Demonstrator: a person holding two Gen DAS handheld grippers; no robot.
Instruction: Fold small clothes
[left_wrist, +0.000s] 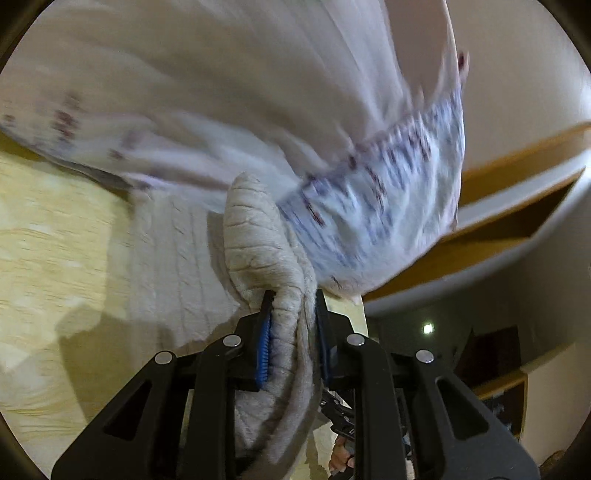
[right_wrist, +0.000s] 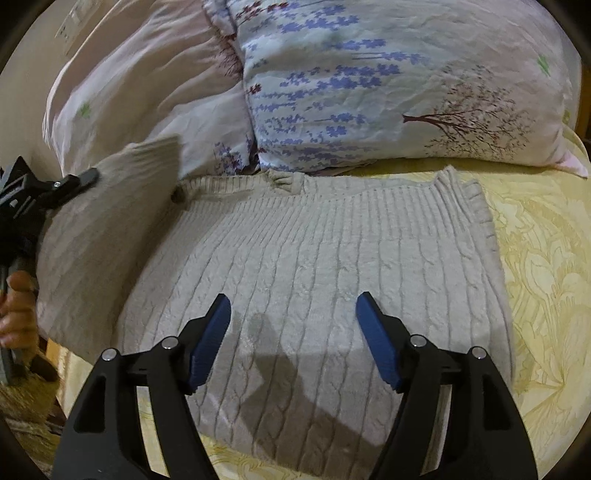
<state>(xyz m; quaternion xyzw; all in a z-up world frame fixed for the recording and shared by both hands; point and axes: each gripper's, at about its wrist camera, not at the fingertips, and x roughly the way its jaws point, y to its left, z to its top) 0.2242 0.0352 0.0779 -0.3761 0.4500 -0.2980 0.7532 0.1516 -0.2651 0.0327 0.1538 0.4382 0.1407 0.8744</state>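
A small beige cable-knit sweater (right_wrist: 325, 273) lies flat on a yellow patterned bedspread (right_wrist: 546, 280), neckline toward the pillows. My left gripper (left_wrist: 291, 299) is shut on a fold of the sweater's left sleeve (left_wrist: 266, 251) and lifts it off the bed. It also shows in the right wrist view (right_wrist: 74, 182) at the far left, holding the raised sleeve (right_wrist: 110, 214). My right gripper (right_wrist: 293, 306) is open and empty, hovering just above the sweater's lower middle.
Two pillows lean at the head of the bed: a pink one (right_wrist: 147, 85) and a floral one with blue flowers and a tree (right_wrist: 388, 85). The bed's left edge drops off near the hand (right_wrist: 16, 310). A wall and wooden trim (left_wrist: 517, 206) show behind.
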